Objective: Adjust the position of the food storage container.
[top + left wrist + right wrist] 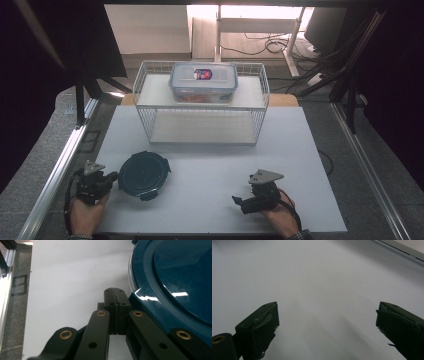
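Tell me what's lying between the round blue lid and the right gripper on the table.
Nothing: in the high view, the stretch between the round blue lid and the right gripper is bare white tabletop.

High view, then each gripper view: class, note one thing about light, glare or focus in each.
High view: bright light washes out the floor behind the wire rack. Left gripper view: a white glare streak sits on the glossy blue round lid; the near jaws look soft. Right gripper view: faint soft shadows cross the white table; the jaws are blurred.
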The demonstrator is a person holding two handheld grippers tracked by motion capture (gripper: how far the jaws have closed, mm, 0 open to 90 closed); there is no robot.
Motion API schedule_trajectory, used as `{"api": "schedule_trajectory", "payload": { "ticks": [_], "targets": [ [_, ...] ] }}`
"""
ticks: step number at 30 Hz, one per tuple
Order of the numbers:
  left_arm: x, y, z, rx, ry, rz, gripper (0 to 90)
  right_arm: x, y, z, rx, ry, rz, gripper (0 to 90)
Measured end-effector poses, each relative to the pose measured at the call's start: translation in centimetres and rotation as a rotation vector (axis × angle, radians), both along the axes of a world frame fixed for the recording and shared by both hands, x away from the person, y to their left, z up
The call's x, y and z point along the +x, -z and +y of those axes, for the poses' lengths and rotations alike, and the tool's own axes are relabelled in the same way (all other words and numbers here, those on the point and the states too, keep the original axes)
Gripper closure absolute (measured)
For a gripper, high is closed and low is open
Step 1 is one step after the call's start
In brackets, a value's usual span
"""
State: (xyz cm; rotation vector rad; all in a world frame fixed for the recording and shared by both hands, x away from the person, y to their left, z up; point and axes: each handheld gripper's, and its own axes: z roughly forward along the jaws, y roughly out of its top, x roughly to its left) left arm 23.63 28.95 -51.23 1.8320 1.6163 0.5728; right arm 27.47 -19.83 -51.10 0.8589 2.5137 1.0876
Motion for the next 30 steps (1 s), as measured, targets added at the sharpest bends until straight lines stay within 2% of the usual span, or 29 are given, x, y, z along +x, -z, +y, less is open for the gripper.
{"api": "schedule_trajectory", "payload": {
  "ticks": [3,7,8,12,15,23,30],
  "targets": [
    [0.4,0.0,-0.3,0.003,0.002,-0.003,90.0,0.1,0.2,0.1,-0.004,-0.002,0.007,4.9],
    [1.2,-0.2,-1.0,-0.015,0.022,-0.013,90.0,0.1,0.3,0.4,-0.009,-0.009,0.010,4.9],
    [1.5,-0.2,-1.5,-0.002,0.032,-0.016,90.0,0.1,0.3,0.4,-0.011,-0.009,0.010,4.9],
    [2.3,-0.2,-2.7,-0.024,0.072,-0.018,90.0,0.1,0.3,0.4,-0.012,-0.011,0.008,4.9],
    [2.8,-0.2,-4.4,-0.017,0.113,-0.023,90.0,0.1,0.4,0.4,-0.012,-0.008,0.013,4.9],
    [3.3,-0.4,-7.3,0.009,0.187,-0.030,90.0,0.1,0.4,0.5,-0.016,-0.003,0.015,4.9],
    [3.7,-0.4,-9.5,0.001,0.236,-0.033,90.0,0.1,0.5,0.5,-0.019,-0.003,0.018,4.9]
  ]
}}
